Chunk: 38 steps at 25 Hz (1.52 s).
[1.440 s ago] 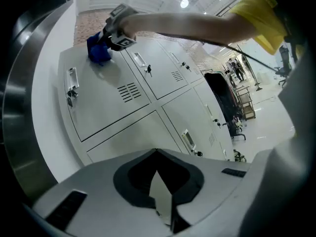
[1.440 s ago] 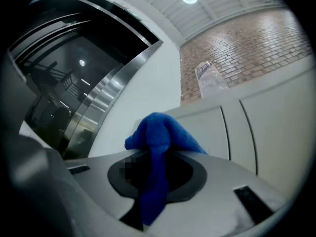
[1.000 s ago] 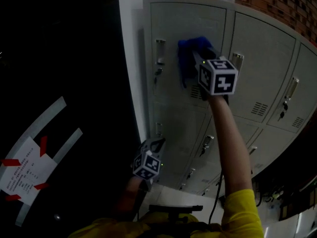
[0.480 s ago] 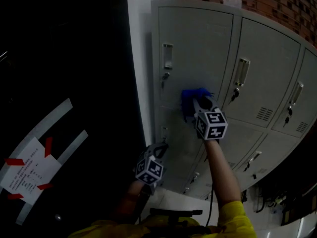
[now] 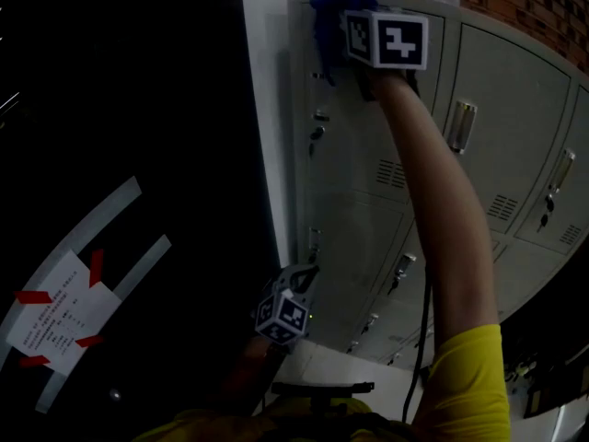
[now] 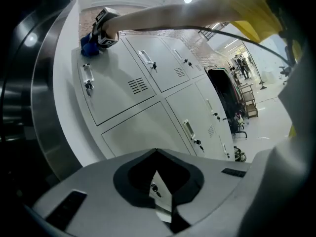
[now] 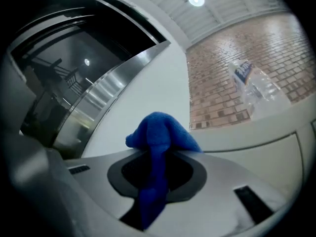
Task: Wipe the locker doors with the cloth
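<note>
Two grippers: the right gripper (image 7: 156,154) pinches a bunched blue fabric cloth (image 7: 159,128), which bulges just past its tips, pressed to the grey metal locker door (image 5: 361,155). The left gripper (image 6: 158,157) hangs below, jaws together, empty.

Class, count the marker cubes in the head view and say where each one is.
2. One marker cube rides on the right gripper, up at the top of the lockers with the blue cloth; the other sits on the left gripper, low beside them. No others show.

Head view looks down the lockers (image 5: 350,219), left gripper view up them from below, right gripper view hugs their top.
</note>
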Tool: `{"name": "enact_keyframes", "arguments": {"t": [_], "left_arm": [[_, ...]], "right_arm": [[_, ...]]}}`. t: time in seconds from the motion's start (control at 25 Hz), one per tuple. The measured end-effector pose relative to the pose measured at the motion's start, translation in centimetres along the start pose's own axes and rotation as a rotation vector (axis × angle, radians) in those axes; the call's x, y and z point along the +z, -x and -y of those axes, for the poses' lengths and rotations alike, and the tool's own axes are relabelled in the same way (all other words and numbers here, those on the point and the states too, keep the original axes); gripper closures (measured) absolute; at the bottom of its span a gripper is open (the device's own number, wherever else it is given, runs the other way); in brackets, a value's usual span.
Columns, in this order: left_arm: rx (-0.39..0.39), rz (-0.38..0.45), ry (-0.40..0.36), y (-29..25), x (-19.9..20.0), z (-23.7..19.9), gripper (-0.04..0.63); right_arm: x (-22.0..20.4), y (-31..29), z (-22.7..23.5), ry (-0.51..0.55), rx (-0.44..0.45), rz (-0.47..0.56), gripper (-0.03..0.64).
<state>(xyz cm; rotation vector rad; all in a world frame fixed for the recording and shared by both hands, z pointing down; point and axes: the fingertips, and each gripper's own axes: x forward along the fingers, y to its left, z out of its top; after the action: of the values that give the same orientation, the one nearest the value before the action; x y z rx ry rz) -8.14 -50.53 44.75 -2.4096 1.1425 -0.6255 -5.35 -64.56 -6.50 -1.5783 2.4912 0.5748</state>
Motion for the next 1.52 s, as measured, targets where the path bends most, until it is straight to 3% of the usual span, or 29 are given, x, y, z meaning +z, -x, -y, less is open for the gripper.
{"name": "enact_keyframes", "arguments": {"t": [0.16,0.28,0.4,0.52,0.64,0.88,1.0,1.12,1.28,1.36,1.52], "left_arm": [[0.037,-0.004,0.016,0.8,-0.7,-1.0,0.601],[0.038,-0.005,0.020,1.1,-1.0,-1.2,0.601],[0.026,-0.013,0.021,1.0,-1.4,-0.9,0.601],[0.013,-0.016,0.021,0.8,-1.5,-0.4,0.601],[0.006,-0.016,0.016,0.7,-1.3,0.1,0.601],[-0.017,-0.014,0.001,0.7,-0.7,1.0,0.601],[-0.015,-0.017,-0.001,1.2,-0.7,0.9,0.601],[-0.006,-0.015,-0.004,1.3,-0.9,0.3,0.601],[0.012,-0.007,0.011,1.9,-1.3,-0.2,0.601],[0.018,-0.018,0.020,2.2,-1.5,-0.4,0.601],[0.013,-0.023,0.018,2.1,-1.9,-0.6,0.601]], "right_arm": [[-7.9,2.8,-1.8,-0.007,0.020,-0.036,0.545],[-18.7,7.4,-3.2,-0.011,0.023,-0.068,0.545],[-30.7,11.5,-5.6,-0.027,0.031,-0.183,0.545],[-37.0,13.0,-7.8,-0.047,0.052,-0.284,0.545],[-34.5,11.6,-7.4,-0.082,0.063,-0.245,0.546],[-12.6,4.4,-3.4,-0.005,0.047,0.013,0.545],[-5.6,0.0,-3.2,-0.052,0.073,0.007,0.545],[-1.5,-2.8,-3.4,-0.036,0.035,-0.029,0.545],[-2.9,-3.6,-4.8,0.004,0.035,-0.064,0.545],[-6.1,-2.5,-5.6,0.020,0.055,-0.074,0.543],[-13.2,1.3,-5.9,-0.048,0.078,-0.048,0.545]]}}
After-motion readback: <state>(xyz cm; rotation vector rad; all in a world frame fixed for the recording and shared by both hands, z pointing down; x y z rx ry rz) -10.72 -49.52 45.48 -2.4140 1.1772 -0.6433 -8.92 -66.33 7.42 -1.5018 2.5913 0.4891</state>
